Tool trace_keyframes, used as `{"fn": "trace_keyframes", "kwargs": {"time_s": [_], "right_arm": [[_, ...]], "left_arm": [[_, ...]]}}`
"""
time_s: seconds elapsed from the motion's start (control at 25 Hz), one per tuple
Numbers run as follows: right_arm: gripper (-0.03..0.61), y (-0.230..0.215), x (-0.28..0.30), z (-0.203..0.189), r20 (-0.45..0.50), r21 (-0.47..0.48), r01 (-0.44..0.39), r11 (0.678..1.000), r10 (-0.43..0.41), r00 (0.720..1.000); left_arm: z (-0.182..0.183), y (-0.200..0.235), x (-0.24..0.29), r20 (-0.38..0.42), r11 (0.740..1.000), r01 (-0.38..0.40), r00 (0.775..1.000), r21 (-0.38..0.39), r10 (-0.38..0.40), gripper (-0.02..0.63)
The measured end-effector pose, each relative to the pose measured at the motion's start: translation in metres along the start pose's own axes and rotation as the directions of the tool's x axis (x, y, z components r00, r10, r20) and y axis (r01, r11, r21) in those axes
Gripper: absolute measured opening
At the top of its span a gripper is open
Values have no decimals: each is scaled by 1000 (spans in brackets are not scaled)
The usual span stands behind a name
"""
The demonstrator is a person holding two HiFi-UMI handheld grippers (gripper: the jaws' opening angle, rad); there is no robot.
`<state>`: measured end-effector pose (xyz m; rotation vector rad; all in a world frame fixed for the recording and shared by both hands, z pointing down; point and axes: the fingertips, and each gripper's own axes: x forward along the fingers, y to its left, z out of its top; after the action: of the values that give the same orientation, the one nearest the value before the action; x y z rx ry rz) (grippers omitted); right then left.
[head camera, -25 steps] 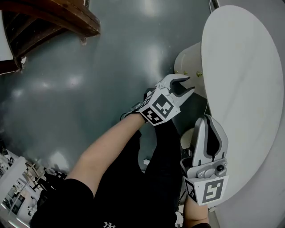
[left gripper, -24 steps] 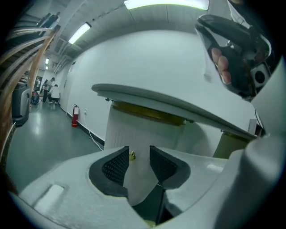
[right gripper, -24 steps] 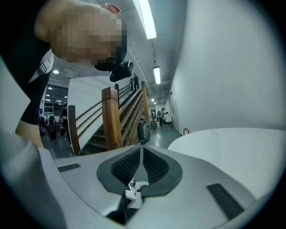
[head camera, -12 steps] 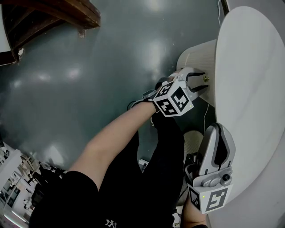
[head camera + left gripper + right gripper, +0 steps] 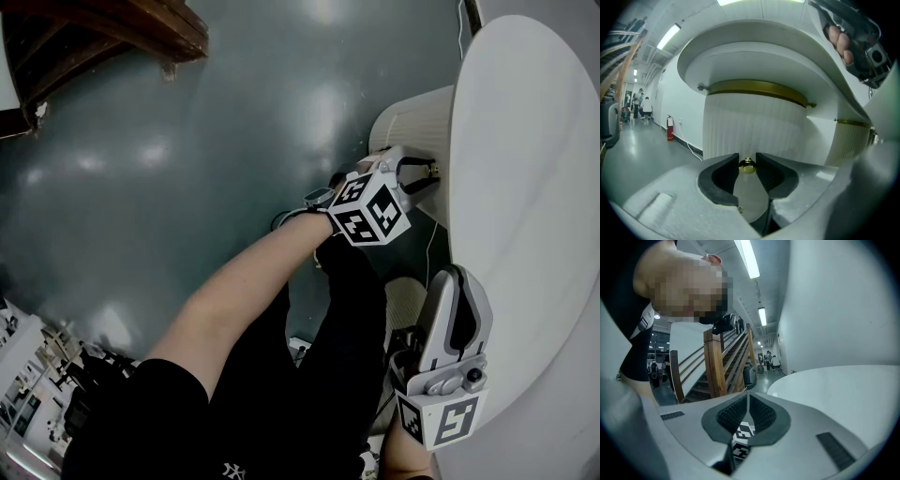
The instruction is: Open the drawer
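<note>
Your left gripper (image 5: 419, 178) has its jaws set round the small brass knob (image 5: 747, 166). They have just been closing, and the black pads (image 5: 723, 176) now meet the knob on both sides at the very tips, so the jaws stand partly apart, held at the knob's width. The gripper points nearly level at the drawer (image 5: 754, 126), whose ribbed white front curves away to left and right behind the knob. A brass band (image 5: 757, 88) runs along the top of that front, and the round white tabletop (image 5: 525, 187) overhangs it.

Your right gripper (image 5: 456, 274) is nearer to you, well apart from the knob. Its jaws are pressed together at the tips with nothing between them. In the head view it lies over the tabletop's near left edge, and your hand (image 5: 408, 459) grips it from below.

Your left forearm (image 5: 244, 291) stretches from the near left up to the knob. To the right of the drawer stands a second ribbed front (image 5: 848, 145) with its own brass band. Beyond, on the left, a glossy grey floor (image 5: 187, 141) spreads out, with a wooden staircase (image 5: 94, 37) at the far left. A red fire extinguisher (image 5: 670, 129) stands against the white wall.
</note>
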<state>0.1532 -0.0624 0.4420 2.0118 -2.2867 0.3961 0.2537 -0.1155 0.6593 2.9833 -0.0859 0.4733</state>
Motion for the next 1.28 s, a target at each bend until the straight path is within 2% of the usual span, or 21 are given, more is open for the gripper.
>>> {"fn": "trace_keyframes", "kwargs": {"time_s": [0.12,0.52,1.28], "right_arm": [[17,0,-1,1,1,1,1,1000,-1,1000],[17,-2,-2,3,-5,28,9,1000,-9,1000],[17,61,-24,4,-52,25,-18,1000,19,998]], "left_arm": [[-1,0,2,-15,1000,-1,1000,15,1,117],[-9,10,-20,-20,999,-29,999,-18,29,112],[-48,13,-124,-125,996,-91,988,-20,88,112]]}}
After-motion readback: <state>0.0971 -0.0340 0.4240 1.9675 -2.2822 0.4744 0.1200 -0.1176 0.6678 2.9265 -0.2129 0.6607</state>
